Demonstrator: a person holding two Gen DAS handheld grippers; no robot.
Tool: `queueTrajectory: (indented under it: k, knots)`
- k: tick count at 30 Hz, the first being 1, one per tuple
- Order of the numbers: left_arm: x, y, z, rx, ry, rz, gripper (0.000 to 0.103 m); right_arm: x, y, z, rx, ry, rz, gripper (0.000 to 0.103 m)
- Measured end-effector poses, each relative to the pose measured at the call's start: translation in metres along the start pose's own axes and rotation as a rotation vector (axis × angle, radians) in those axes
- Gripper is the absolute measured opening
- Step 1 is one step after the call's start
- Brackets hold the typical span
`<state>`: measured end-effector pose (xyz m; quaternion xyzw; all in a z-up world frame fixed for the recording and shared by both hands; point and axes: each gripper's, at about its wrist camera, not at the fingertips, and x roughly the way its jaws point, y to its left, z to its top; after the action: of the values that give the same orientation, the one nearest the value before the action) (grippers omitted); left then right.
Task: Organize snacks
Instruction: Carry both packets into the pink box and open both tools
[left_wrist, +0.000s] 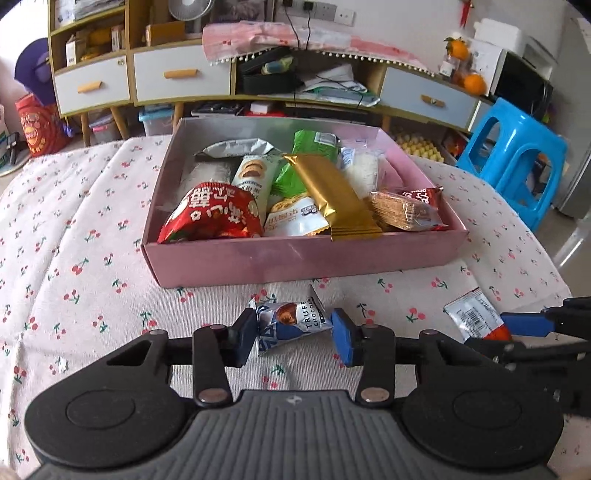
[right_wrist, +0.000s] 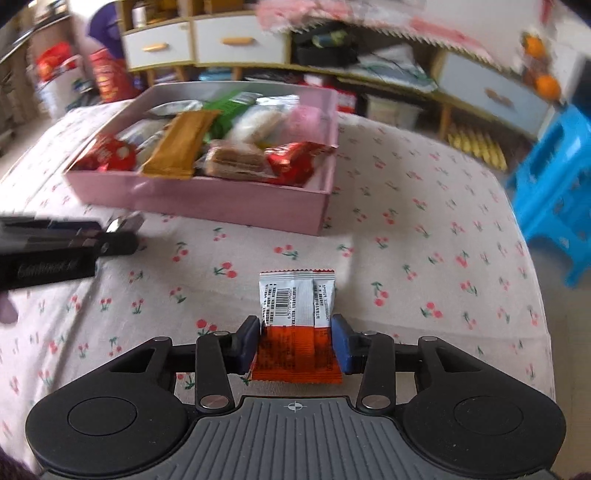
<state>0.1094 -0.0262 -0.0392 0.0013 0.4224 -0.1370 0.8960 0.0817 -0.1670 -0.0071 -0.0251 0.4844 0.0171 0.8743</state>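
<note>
A silver and blue truffle chocolate packet (left_wrist: 291, 321) lies on the cherry-print cloth just in front of the pink box (left_wrist: 295, 258). My left gripper (left_wrist: 293, 336) is shut on it, one blue pad against each side. The right gripper (right_wrist: 295, 341) is shut on a flat white and orange sachet (right_wrist: 295, 306) with a barcode, resting on the cloth further right. The same sachet (left_wrist: 469, 314) shows at the right edge of the left wrist view. The pink box (right_wrist: 221, 203) holds several wrapped snacks, among them a gold bar (left_wrist: 336, 195) and a red bag (left_wrist: 210, 218).
The cloth-covered table (left_wrist: 92, 258) drops off on the right, where a blue plastic stool (left_wrist: 517, 162) stands on the floor. Behind the table runs a long shelf unit with drawers (left_wrist: 181, 74) and clutter. The box fills the table's middle.
</note>
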Motion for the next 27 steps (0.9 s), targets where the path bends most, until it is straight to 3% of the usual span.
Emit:
queueTrajectory:
  k: [6,14,18,24,27]
  knots:
    - [-0.012,0.006,0.005,-0.052,0.024,-0.058,0.039,-0.018,-0.018,0.016,0.168,-0.009,0.065,0.040]
    - [-0.034,0.012,0.022,-0.071,-0.037,-0.106,0.039,-0.036,-0.024,0.041,0.295,-0.078,0.116,0.040]
    - [-0.035,0.020,0.034,-0.093,-0.083,-0.100,0.039,-0.037,-0.021,0.053,0.329,-0.117,0.135,0.040]
    - [-0.013,0.034,0.048,-0.185,-0.082,-0.073,0.036,-0.020,-0.019,0.076,0.392,-0.143,0.169,0.040]
    - [-0.009,0.032,0.055,-0.172,-0.119,-0.083,0.035,-0.007,-0.020,0.091,0.431,-0.153,0.174,0.040]
